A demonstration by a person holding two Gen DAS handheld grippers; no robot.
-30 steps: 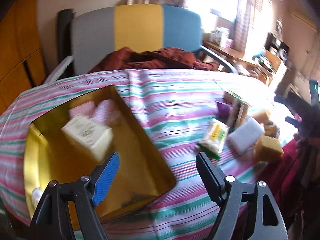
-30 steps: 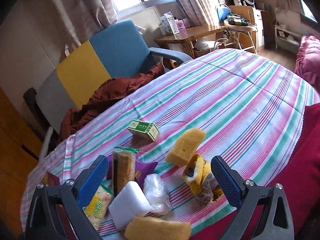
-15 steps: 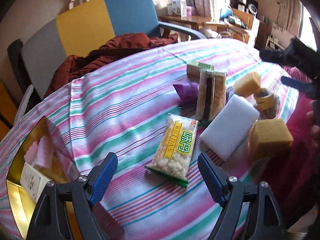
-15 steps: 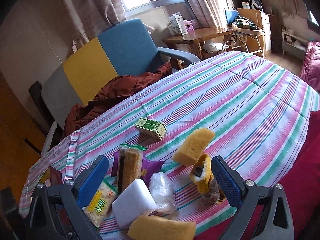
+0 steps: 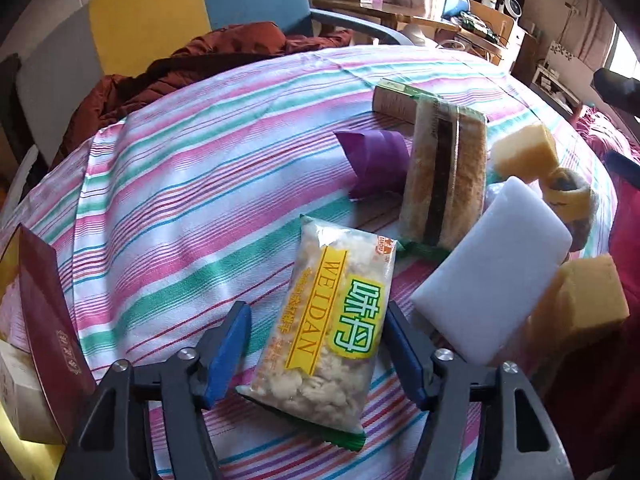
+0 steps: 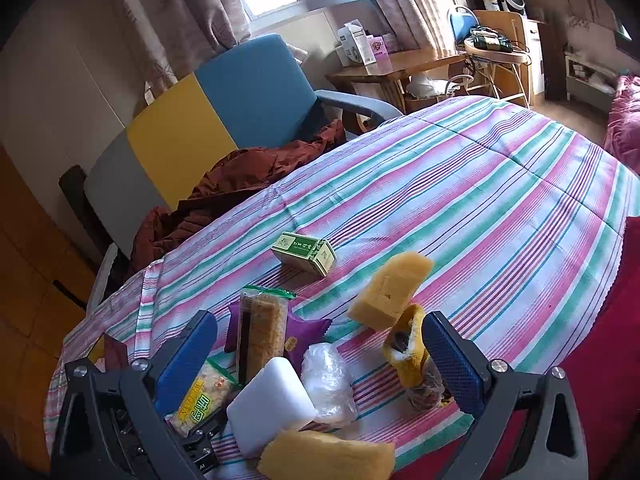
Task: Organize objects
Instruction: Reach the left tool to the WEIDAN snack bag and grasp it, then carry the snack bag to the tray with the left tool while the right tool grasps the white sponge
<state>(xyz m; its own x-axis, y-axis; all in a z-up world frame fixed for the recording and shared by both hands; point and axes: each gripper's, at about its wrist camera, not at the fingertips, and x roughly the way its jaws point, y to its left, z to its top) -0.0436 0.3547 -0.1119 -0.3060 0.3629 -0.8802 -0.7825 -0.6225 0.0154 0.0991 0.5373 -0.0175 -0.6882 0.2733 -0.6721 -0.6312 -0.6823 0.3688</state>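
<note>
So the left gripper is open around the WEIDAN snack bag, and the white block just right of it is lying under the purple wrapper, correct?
Not quite. The left gripper is open around the WEIDAN snack bag, but the white block lies clear of the purple wrapper, with the tall cake pack between them. The left wrist view shows it.

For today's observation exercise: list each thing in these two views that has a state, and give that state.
left claw: open, straddling the WEIDAN packet, not closed on it
right claw: open, empty
WEIDAN snack packet: sealed, lying flat
layered cake bar: wrapped, propped up on its end
green box: closed, lying flat
white sponge block: tilted against neighbours
</note>
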